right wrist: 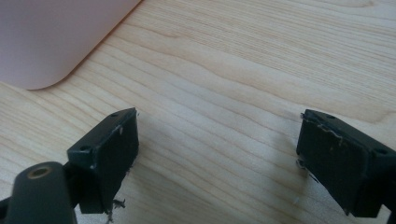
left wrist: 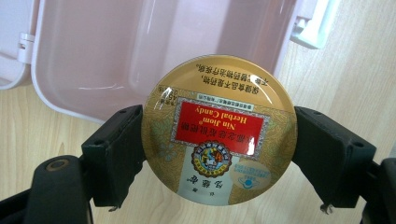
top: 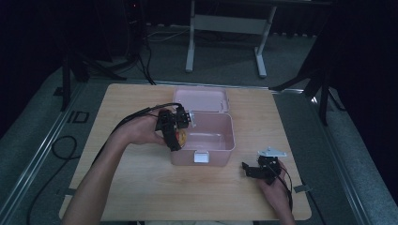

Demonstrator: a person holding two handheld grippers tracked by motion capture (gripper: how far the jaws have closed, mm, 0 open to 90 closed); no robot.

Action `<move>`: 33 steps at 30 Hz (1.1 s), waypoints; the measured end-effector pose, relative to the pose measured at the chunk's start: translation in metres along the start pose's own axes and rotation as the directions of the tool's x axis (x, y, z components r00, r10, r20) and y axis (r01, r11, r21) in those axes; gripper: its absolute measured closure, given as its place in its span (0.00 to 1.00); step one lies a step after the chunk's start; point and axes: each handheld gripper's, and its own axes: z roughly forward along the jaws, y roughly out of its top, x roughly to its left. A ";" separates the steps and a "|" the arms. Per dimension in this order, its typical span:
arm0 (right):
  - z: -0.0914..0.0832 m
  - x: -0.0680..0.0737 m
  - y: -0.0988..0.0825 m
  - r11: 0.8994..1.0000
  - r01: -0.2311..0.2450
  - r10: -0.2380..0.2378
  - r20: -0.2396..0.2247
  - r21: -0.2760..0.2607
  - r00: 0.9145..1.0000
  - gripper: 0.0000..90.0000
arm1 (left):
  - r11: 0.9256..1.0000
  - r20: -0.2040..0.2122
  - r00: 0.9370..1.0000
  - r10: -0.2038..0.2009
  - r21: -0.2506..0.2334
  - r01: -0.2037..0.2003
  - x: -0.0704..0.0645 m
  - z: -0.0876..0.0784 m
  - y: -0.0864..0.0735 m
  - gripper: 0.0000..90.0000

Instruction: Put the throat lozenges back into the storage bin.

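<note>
Two black pads of our left gripper (left wrist: 218, 154) pinch the round candy tin (left wrist: 218, 128) by its rim, which looks stiff, light and slippery; our right gripper (right wrist: 217, 158) rests spread.

The candy tin's (left wrist: 219, 130) side edges (both) are hidden behind the left gripper's (left wrist: 219, 154) pads.

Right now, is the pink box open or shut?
Open: the pink box has its lid swung back flat on the table, and its inside shows bare.

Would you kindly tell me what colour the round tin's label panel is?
Red, on the gold round tin; clearest in the left gripper view.
</note>
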 end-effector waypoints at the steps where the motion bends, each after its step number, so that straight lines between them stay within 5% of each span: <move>1: 0.000 0.000 0.000 1.000 0.000 0.000 0.000 0.000 1.000 0.14 | 1.000 0.000 1.000 -0.001 0.001 0.001 0.000 0.000 0.001 0.23; 33: 0.000 0.000 0.000 1.000 0.000 0.000 0.000 0.000 1.000 0.14 | 1.000 0.008 1.000 -0.009 0.014 0.009 0.005 0.011 0.017 0.23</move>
